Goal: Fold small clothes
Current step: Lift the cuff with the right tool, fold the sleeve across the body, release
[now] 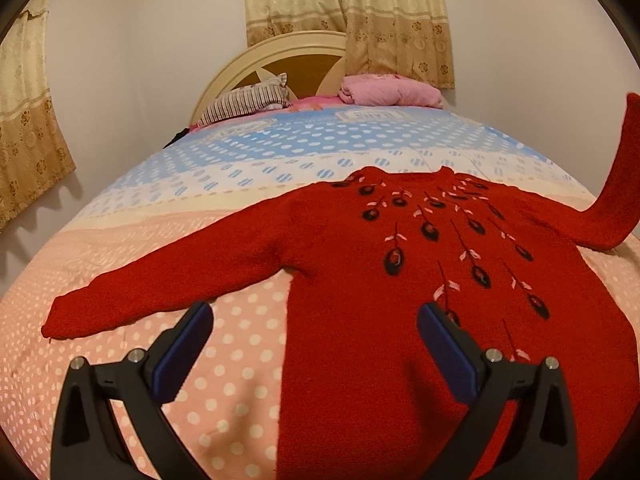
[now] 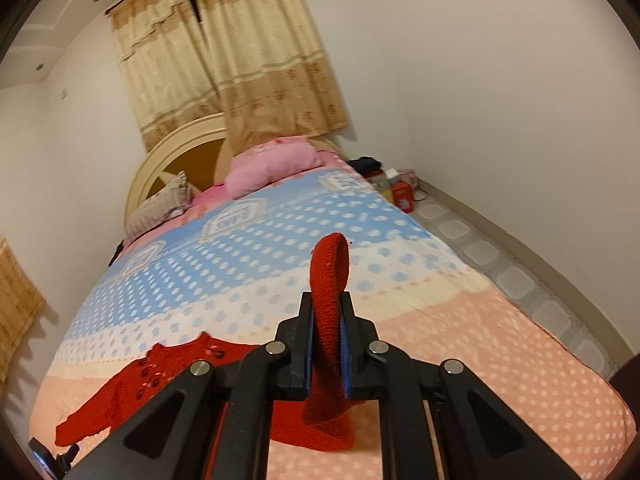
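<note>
The bed point(image 1: 168, 360), under its dotted pink-and-blue cover, spreads out ahead of both pairs of tongs and serves as the folding surface; its flat expanse lets the garment lie open.

The red sweater point(image 1: 360, 280) lies face up just ahead of the left tongs point(image 1: 316, 316), body flat, embroidered front showing, neckline pointing away toward the headboard point(image 1: 256, 64). Laid out like this, its seams and sleeves are easy to reach.

Its left sleeve point(image 1: 160, 288) stretches flat across the cover, ending beside the left tongs' outer finger.

The right sleeve point(image 2: 328, 300) is raised off the bed, pinched in the right tongs point(image 2: 326, 304), which are closed on it with the cuff looping up beyond the fingertips. Probably it is lifted so it can be carried over the chest.

The left tongs hover wide open, holding nothing, over the sweater's near side edge, likely ready to steady it.
</note>
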`<state>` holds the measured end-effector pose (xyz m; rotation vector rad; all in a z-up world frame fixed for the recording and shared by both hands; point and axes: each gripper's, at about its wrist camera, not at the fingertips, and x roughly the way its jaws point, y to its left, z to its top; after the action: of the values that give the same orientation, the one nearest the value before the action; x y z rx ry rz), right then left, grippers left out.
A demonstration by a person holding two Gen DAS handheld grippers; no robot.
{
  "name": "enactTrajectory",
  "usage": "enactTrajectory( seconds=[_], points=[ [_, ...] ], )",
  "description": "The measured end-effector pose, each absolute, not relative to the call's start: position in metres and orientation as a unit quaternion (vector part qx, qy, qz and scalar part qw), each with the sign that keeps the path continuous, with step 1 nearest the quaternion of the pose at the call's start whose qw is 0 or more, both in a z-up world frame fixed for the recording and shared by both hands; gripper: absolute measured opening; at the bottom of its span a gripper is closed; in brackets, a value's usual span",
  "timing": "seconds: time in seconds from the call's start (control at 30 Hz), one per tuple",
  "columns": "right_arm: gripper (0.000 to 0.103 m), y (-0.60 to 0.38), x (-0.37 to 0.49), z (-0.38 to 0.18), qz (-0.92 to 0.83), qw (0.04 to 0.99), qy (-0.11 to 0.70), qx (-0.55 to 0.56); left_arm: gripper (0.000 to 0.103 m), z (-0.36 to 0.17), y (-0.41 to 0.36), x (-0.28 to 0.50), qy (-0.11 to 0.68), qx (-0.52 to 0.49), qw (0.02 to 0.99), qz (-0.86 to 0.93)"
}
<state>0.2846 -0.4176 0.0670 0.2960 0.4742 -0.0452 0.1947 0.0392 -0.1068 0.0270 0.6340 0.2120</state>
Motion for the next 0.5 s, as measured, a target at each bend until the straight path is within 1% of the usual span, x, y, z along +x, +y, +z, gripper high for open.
enactTrajectory(
  seconds=[0.5],
  points=[
    [0.010, -0.284, 0.320, 0.107, 0.056, 0.969, 0.227, 0.080, 0.103, -0.105, 0.074, 0.186, 0.305, -0.014, 0.945, 0.116]
  ],
)
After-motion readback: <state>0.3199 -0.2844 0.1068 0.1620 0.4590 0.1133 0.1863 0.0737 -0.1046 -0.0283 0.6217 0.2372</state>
